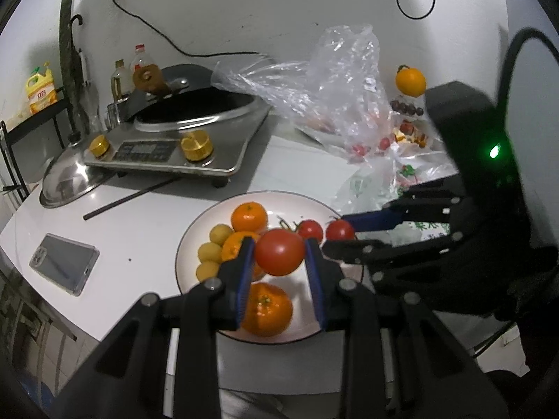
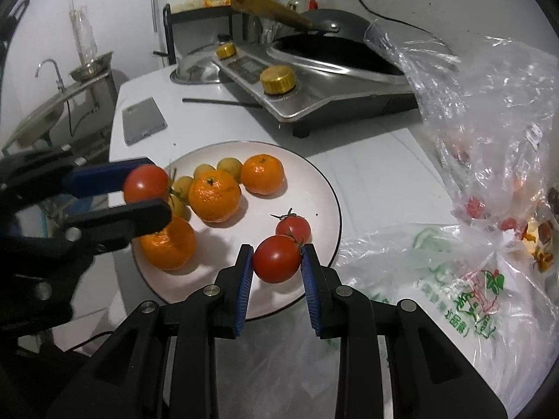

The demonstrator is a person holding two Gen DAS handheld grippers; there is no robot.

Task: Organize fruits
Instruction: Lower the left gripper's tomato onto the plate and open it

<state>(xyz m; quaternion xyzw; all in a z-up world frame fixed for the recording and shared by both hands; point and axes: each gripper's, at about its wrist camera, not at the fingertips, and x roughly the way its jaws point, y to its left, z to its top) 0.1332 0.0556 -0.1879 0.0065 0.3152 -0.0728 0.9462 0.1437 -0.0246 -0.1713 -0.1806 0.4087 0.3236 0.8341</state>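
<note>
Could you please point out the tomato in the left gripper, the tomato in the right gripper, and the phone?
Left gripper's tomato (image 1: 279, 252), left wrist view, centre of its skin.
Right gripper's tomato (image 2: 276, 259), right wrist view, centre of its skin.
Phone (image 1: 64, 263), left wrist view, middle of its back.

My left gripper (image 1: 279, 255) was a black plastic linkage of flat bars joined by round silver pivot pins, and each finger carried a ribbed blue pad (image 1: 244, 279) on its inner face. My right gripper (image 2: 277, 260) had the same build: black arms, silver pins, blue ribbed pads (image 2: 309, 286). In the left wrist view, the right unit's boxy black housing (image 1: 468, 129) showed a small green light (image 1: 493, 151), and a black cable (image 1: 524, 45) looped up from it.
</note>
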